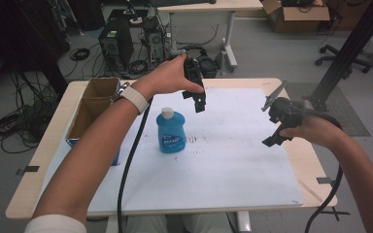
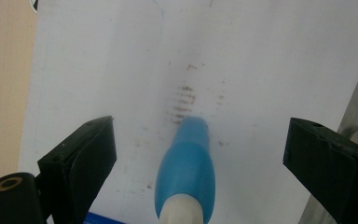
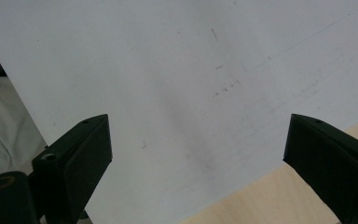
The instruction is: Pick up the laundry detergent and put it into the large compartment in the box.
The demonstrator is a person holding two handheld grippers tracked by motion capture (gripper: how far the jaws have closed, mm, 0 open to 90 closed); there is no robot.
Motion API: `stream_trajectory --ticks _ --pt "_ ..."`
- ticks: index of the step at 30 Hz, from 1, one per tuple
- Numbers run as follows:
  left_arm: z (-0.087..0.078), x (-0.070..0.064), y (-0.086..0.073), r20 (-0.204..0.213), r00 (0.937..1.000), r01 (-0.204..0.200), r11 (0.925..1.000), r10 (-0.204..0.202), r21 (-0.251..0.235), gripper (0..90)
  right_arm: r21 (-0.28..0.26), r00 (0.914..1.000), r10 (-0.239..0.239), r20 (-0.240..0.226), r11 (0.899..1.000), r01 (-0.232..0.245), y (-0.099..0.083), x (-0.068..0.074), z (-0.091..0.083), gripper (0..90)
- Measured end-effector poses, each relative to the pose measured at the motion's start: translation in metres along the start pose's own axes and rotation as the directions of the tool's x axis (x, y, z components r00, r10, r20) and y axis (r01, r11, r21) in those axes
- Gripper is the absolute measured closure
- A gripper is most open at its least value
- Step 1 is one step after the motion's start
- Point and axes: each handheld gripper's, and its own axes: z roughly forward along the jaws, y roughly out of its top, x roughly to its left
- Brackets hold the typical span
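The blue bottle stands up straight on the big white sheet that covers the table. It has a white cap on top and a label on its front. In the high view it sits a little to the left of the middle of the sheet, with some small dark smudges on the sheet at its 3 o'clock.

The left gripper is held up in the air, at about 1 o'clock from the bottle and close to it. It does not touch the bottle. In the left gripper view the bottle shows from above, between the two black jaws. The jaws are spread wide and there is lots of room on both sides of the bottle.

The right gripper is well apart from the bottle, out at its 3 o'clock, near the right side of the sheet. In the right gripper view its jaws are spread wide too, with nothing between them. Under them you see the white sheet and a bit of the wooden table.

A cardboard box stands at the bottle's 9 o'clock, on the left side of the table.
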Motion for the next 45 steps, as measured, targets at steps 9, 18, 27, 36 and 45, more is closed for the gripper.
stream_trajectory --ticks 9,18,27,36,45 --pt "-0.0036 -0.0010 -0.0044 0.008 1.0000 -0.004 1.0000 0.004 -0.002 7.0 -0.004 1.0000 -0.001 0.009 1.000 0.001 0.0007 0.0030 -0.0020 7.5" --pt "-0.0051 0.0015 -0.0078 0.006 1.0000 0.000 1.0000 0.000 -0.006 6.8 -0.004 1.0000 0.001 0.009 1.000 -0.001 0.0022 0.0037 -0.0005 7.6" --pt "-0.0047 0.0005 -0.0075 0.003 1.0000 0.006 0.9999 -0.006 -0.010 6.9 -0.002 1.0000 -0.002 0.010 1.000 0.002 0.0016 0.0038 -0.0007 7.8" --pt "-0.0053 0.0002 -0.0078 0.002 1.0000 0.005 0.9999 -0.005 -0.010 7.0 -0.003 1.0000 -0.001 0.009 1.000 0.001 0.0020 0.0039 -0.0011 8.0" --pt "-0.0061 0.0008 -0.0091 -0.001 1.0000 0.004 0.9999 -0.004 -0.012 7.1 -0.003 1.0000 -0.004 0.008 1.000 0.004 0.0023 0.0041 -0.0012 8.1"
